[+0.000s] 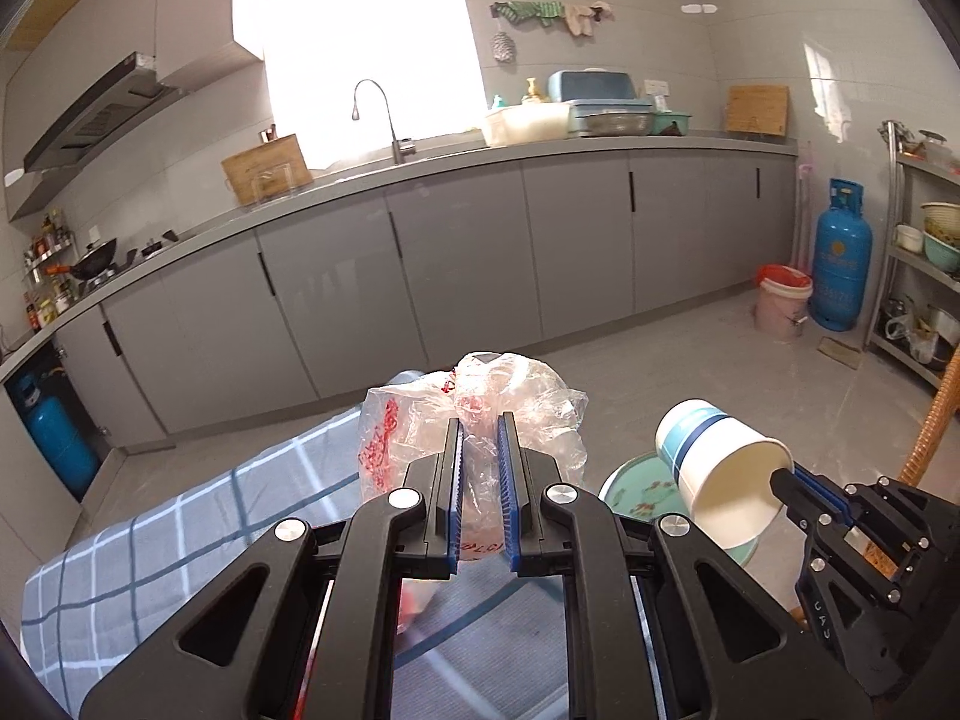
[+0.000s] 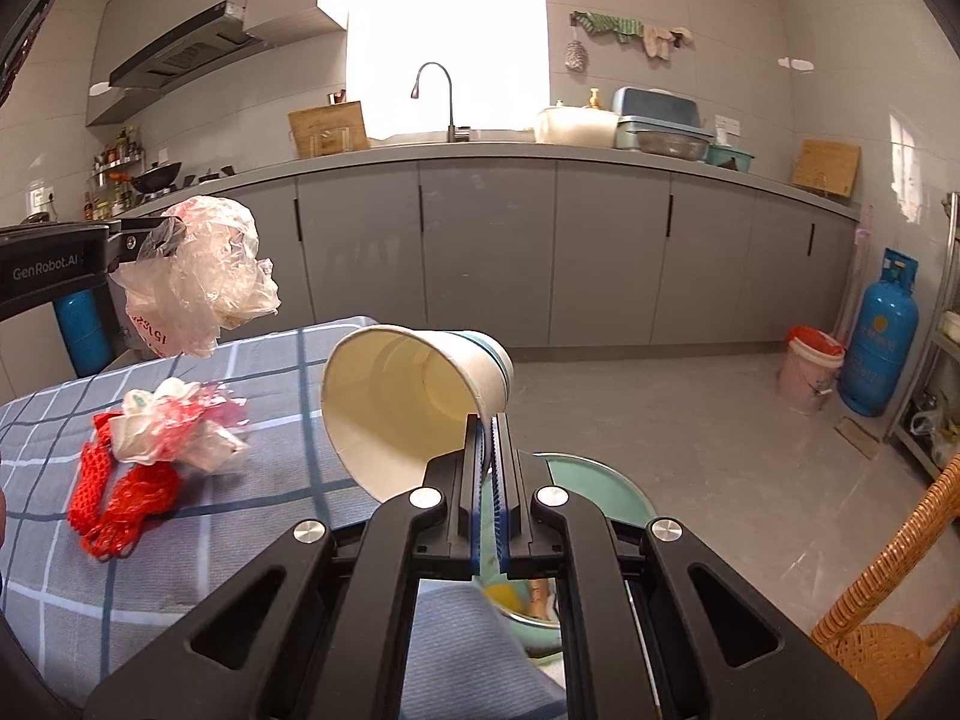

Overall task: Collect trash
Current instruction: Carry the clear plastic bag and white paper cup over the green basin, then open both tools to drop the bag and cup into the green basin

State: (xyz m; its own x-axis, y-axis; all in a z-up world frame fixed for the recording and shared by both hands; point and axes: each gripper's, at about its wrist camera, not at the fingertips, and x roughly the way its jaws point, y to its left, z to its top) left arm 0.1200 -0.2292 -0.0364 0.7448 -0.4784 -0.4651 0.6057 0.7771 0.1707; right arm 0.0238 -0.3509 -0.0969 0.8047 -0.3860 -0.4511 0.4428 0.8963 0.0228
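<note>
My left gripper point(image 1: 480, 420) is shut on a crumpled clear plastic bag point(image 1: 528, 402) with red print and holds it above the checked tablecloth point(image 1: 150, 540). The bag also shows in the right wrist view point(image 2: 210, 270), held up at the left. My right gripper point(image 2: 487, 420) is shut on the rim of a white paper cup point(image 2: 408, 402) with blue bands, tilted on its side over the table's edge; the cup also shows in the left wrist view point(image 1: 720, 468). On the cloth lie a red net bag point(image 2: 114, 498) and a wad of plastic wrap point(image 2: 174, 426).
A teal round bin point(image 2: 600, 492) sits below my right gripper beside the table. A wicker chair point(image 2: 900, 570) stands at the right. Grey kitchen cabinets point(image 2: 480, 240) run along the back. A pink bucket with a red liner point(image 2: 810, 366) and a blue gas cylinder point(image 2: 882, 342) stand at the far right.
</note>
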